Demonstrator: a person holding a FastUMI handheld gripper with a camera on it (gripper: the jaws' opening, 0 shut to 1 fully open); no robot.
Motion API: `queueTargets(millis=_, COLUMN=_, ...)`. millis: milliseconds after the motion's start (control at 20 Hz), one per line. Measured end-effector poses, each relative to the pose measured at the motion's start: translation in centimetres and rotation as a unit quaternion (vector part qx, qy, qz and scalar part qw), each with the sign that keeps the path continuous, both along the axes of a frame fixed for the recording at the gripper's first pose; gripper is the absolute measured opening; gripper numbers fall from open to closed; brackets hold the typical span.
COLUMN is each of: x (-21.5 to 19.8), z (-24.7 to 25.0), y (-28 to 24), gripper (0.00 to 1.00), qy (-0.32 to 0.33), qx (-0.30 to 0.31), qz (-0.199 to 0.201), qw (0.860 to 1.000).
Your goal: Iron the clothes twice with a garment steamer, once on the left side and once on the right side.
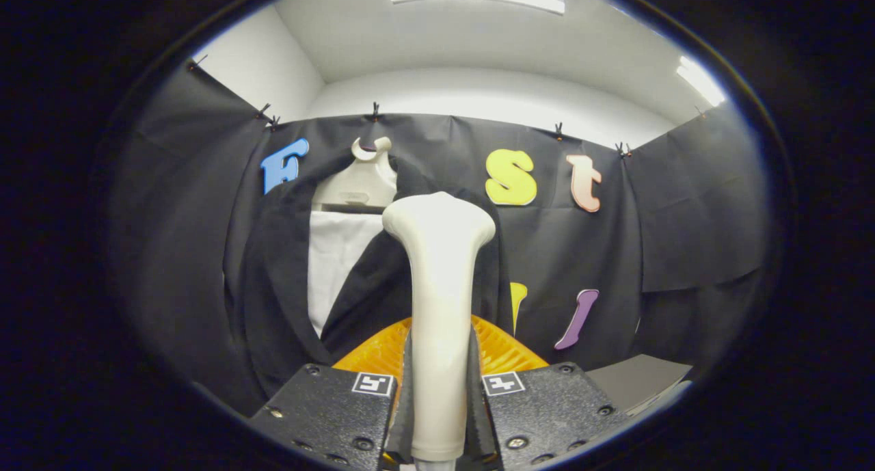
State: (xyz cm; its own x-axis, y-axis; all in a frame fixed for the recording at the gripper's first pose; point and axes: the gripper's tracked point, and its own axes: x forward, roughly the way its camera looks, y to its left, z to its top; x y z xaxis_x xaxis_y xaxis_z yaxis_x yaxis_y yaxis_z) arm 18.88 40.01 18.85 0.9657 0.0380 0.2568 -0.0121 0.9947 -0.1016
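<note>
A cream garment steamer (439,307) stands upright between my fingers, and my gripper (437,389) is shut on its handle. Its broad head rises just ahead of the fingers. Beyond it hangs a dark jacket (273,286) over a white shirt (338,266) on a pale hanger (362,177) against the black cloth wall. The steamer head is in front of the jacket's right half; whether it touches the cloth I cannot tell.
An orange ribbed basket (509,351) sits low behind the steamer handle. A grey flat surface (639,379) lies to the right of the fingers. Black cloth walls close the booth on three sides.
</note>
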Motion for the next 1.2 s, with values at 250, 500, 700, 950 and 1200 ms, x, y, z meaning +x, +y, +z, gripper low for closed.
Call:
queueTargets(millis=250, x=0.4, z=-4.8, y=-1.1, gripper=0.34, qy=0.032, qx=-0.001, qz=-0.013, qw=0.999)
queueTargets(millis=500, x=0.4, z=-10.2, y=-0.9, gripper=0.34, qy=0.080, qx=-0.013, qz=-0.006, qw=0.997)
queueTargets(millis=700, x=-0.2, z=-13.7, y=-0.7, gripper=0.34, qy=0.100, qx=-0.027, qz=-0.004, qw=0.995)
queueTargets(millis=950, x=-1.0, z=-19.7, y=-0.9, gripper=0.34, qy=0.152, qx=-0.040, qz=-0.003, qw=0.988)
queueTargets(millis=1200, x=-1.8, z=-25.1, y=-1.5, gripper=0.34, qy=0.198, qx=-0.058, qz=-0.006, qw=0.979)
